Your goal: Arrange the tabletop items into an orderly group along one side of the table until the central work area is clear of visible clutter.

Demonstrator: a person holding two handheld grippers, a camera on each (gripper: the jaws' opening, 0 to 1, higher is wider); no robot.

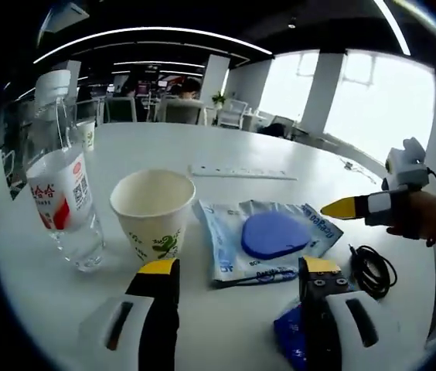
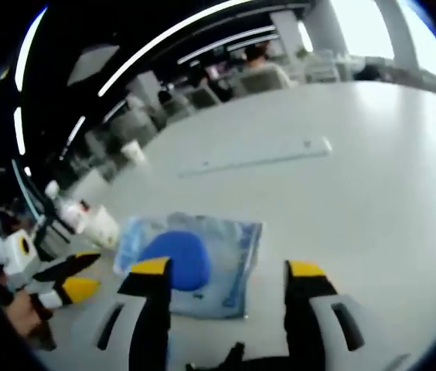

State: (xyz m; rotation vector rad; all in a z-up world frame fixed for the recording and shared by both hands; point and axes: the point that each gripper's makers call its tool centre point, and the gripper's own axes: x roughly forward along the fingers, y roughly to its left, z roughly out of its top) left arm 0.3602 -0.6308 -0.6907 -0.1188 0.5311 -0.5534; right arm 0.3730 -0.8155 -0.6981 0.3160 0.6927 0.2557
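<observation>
Yellow-tipped left gripper (image 1: 237,272) stands wide apart over the white round table (image 1: 202,154); just beyond its tips lie a clear plastic packet with a blue oval pad (image 1: 268,236) and a white paper cup (image 1: 154,212); right gripper (image 2: 222,270) gapes wide above that same packet (image 2: 187,259), holding nothing; a clear water bottle (image 1: 62,185) stands left of the cup.

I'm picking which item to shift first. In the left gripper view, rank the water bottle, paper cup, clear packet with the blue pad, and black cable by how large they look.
1. Clear packet and water bottle: too alike to rank.
2. Paper cup.
3. Black cable.
</observation>
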